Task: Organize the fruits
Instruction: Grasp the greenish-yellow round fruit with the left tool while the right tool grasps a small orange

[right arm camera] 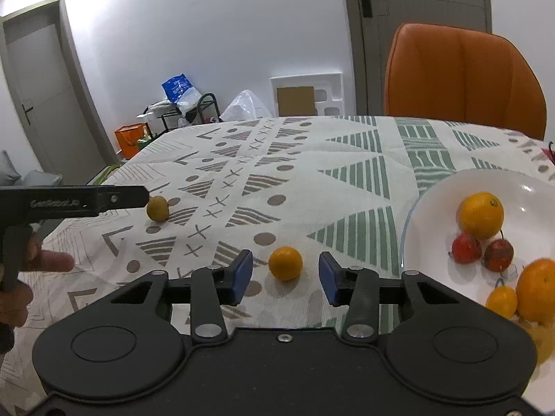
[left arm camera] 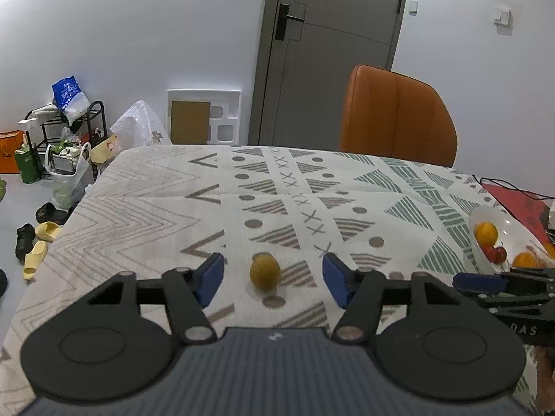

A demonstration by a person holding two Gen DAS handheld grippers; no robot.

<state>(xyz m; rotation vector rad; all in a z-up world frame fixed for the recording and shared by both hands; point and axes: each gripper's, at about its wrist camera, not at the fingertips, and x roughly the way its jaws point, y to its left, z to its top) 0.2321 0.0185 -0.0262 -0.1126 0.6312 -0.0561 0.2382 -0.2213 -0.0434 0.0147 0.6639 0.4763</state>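
A brown-green kiwi point(left arm camera: 265, 272) lies on the patterned tablecloth, between and just ahead of the blue pads of my open left gripper point(left arm camera: 273, 279). The same kiwi point(right arm camera: 158, 208) shows at the left in the right wrist view, beside the left gripper's black finger point(right arm camera: 104, 199). A small orange point(right arm camera: 285, 263) sits on the cloth between the pads of my open right gripper point(right arm camera: 285, 277), untouched. A white bowl point(right arm camera: 433, 208) at the right holds two oranges, two small red fruits point(right arm camera: 466, 248) and a small yellow fruit point(right arm camera: 501, 301). The bowl point(left arm camera: 477, 215) also appears at the left wrist view's right edge.
An orange chair point(left arm camera: 395, 118) stands behind the table's far edge. A red mat with a black cable point(left arm camera: 517, 201) lies at the far right. Bags, a shoe rack point(left arm camera: 69, 128) and slippers clutter the floor to the left. A hand point(right arm camera: 41, 263) holds the left gripper.
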